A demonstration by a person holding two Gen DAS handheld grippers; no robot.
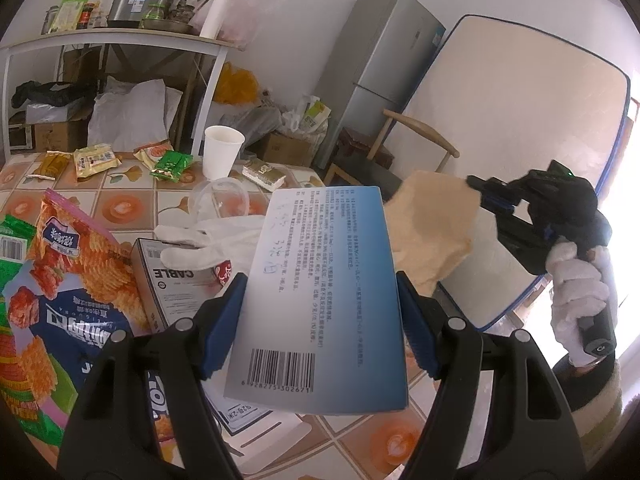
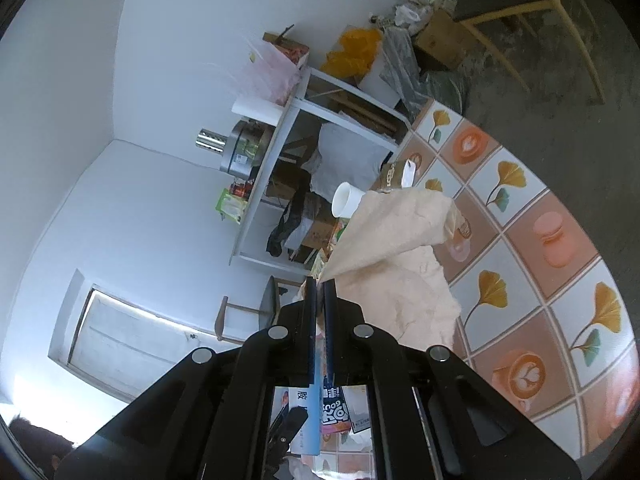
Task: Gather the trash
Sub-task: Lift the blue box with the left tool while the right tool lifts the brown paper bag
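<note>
My left gripper [image 1: 319,280] is shut on a flat blue-and-white box [image 1: 316,340] with a barcode, its blue pads [image 1: 222,320] pressing on the two long sides above the tiled table [image 1: 120,208]. To the right, a white-gloved hand [image 1: 576,280] holds my right gripper [image 1: 478,190], shut on a crumpled beige paper [image 1: 432,228] that hangs off its tips. In the right wrist view the right gripper [image 2: 320,282] pinches a corner of the same beige paper [image 2: 392,240] and is rolled sideways over the table [image 2: 560,208].
On the table lie a chips bag [image 1: 68,280], a cable box [image 1: 176,280], a white glove [image 1: 212,240], a clear plastic lid [image 1: 224,200], a paper cup [image 1: 222,150] and several snack wrappers [image 1: 96,158]. A chair [image 1: 400,136], a fridge [image 1: 376,68] and a cluttered shelf [image 1: 120,40] stand beyond.
</note>
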